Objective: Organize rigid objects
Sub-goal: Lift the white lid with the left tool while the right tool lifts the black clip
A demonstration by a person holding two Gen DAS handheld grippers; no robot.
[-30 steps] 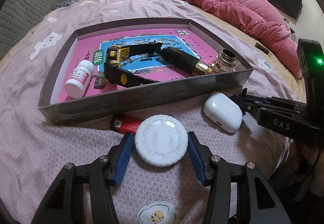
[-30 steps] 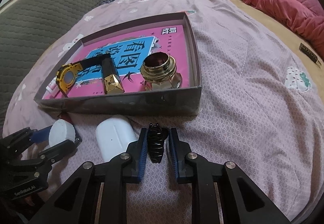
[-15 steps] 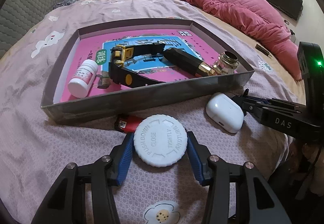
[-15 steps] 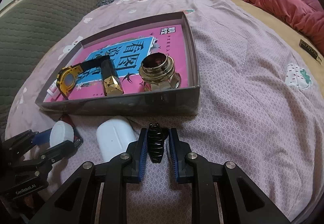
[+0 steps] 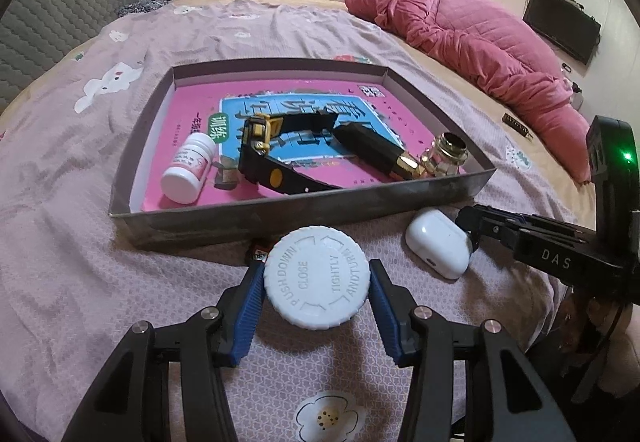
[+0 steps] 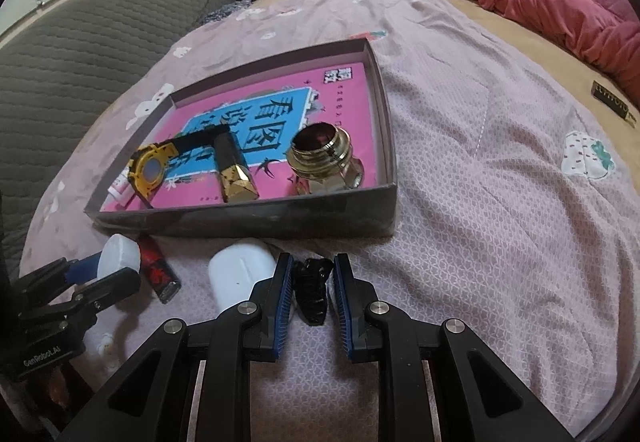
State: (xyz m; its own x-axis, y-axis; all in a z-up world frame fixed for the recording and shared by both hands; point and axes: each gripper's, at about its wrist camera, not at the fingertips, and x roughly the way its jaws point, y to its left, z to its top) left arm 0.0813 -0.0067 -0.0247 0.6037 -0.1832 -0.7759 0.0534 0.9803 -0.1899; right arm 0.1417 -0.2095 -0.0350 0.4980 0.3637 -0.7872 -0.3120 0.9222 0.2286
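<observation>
Lilac bedspread (image 5: 72,242) carries a grey tray (image 5: 304,212) holding a watch (image 5: 264,146), while just before its near wall the left gripper (image 5: 316,282) clamps a white cap (image 5: 316,278) and the right gripper (image 6: 309,284), nearly closed, pinches a black hair clip (image 6: 313,292).

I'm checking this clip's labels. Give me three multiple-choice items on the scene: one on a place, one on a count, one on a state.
1. Where does the white earbud case lie?
A. inside the tray
B. on the bedspread in front of the tray
C. on the pink quilt

2. How many things lie in the tray on top of the book?
A. two
B. four
C. six

3. What is in the right gripper?
A. a black hair claw
B. a red lighter
C. nothing

Answers: 1 B, it rests outside the tray's near wall. 2 B, pill bottle, watch, black-and-gold case, brass-topped bottle. 3 A, the hair claw sits clamped between its pads.
</observation>
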